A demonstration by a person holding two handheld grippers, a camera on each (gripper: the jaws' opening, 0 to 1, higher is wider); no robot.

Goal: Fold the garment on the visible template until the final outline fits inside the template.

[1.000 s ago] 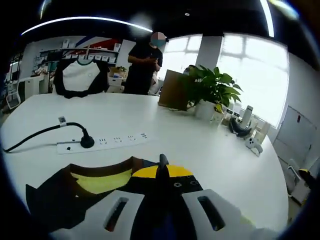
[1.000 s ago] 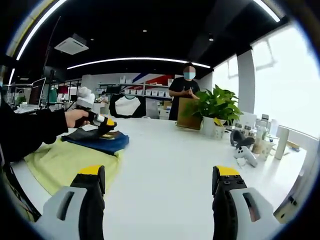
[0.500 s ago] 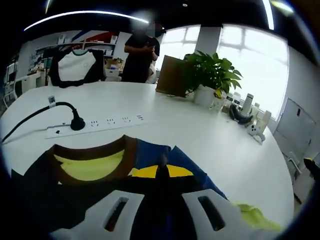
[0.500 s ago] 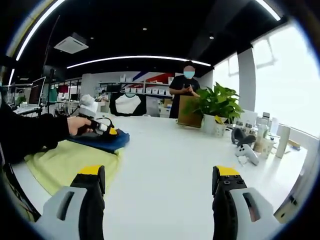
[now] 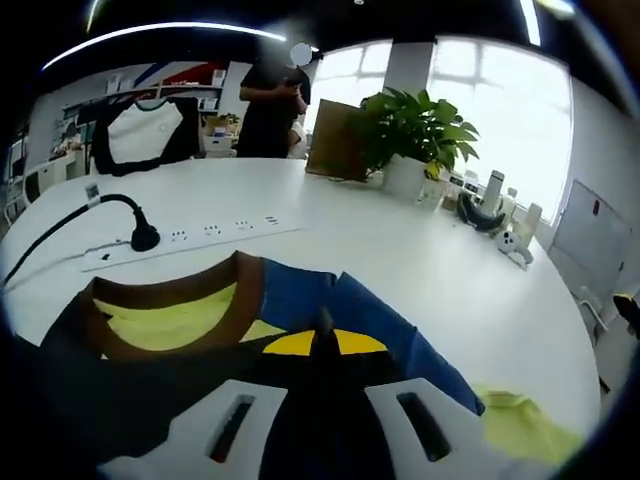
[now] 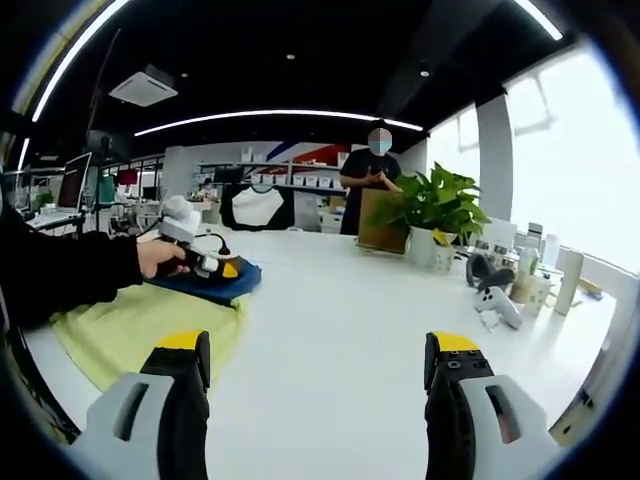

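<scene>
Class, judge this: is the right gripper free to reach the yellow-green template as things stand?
Probably yes. The right gripper stands open over bare white table, and the template's near edge lies uncovered beside it; the left gripper works farther off, on the garment.

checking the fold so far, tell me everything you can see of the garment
The garment is a soft blue knit-looking top with a brown ribbed collar and dark outer parts. It lies bunched on a yellow-green template atop the white table, the template's yellow showing through the neck opening. The left gripper is shut on its blue fabric. In the right gripper view it sits as a low blue heap at the template's far end.
</scene>
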